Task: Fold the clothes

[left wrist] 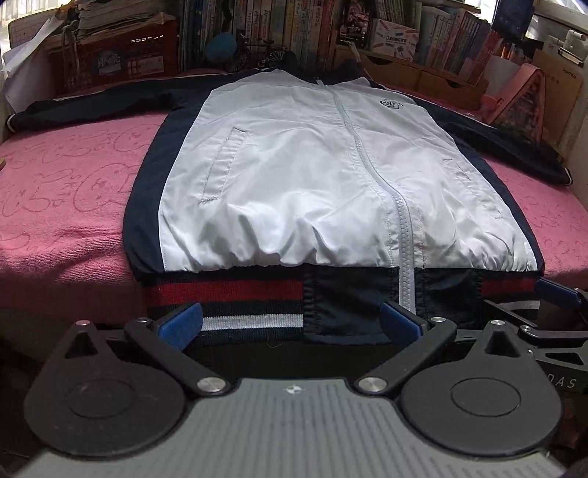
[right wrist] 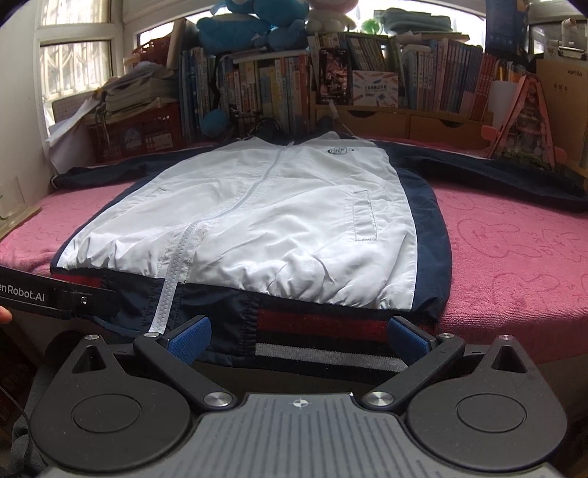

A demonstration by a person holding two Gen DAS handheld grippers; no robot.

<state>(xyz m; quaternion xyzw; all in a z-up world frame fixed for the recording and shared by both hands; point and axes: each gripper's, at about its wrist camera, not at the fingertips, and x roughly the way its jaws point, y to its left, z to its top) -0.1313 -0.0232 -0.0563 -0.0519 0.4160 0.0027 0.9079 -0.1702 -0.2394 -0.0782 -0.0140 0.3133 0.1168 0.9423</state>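
Note:
A white and navy zip jacket lies flat, front up, on a pink towel, sleeves spread to both sides. Its striped red, navy and white hem hangs over the near edge. My left gripper is open, its blue pads level with the hem, left of the zip. My right gripper is open at the hem, right of the zip. Neither holds anything. Each gripper shows at the edge of the other's view: the right one and the left one.
Bookshelves full of books and wooden drawers stand behind the jacket. A red crate with paper stacks is at the back left. A pink triangular stand is at the back right. Plush toys sit on top.

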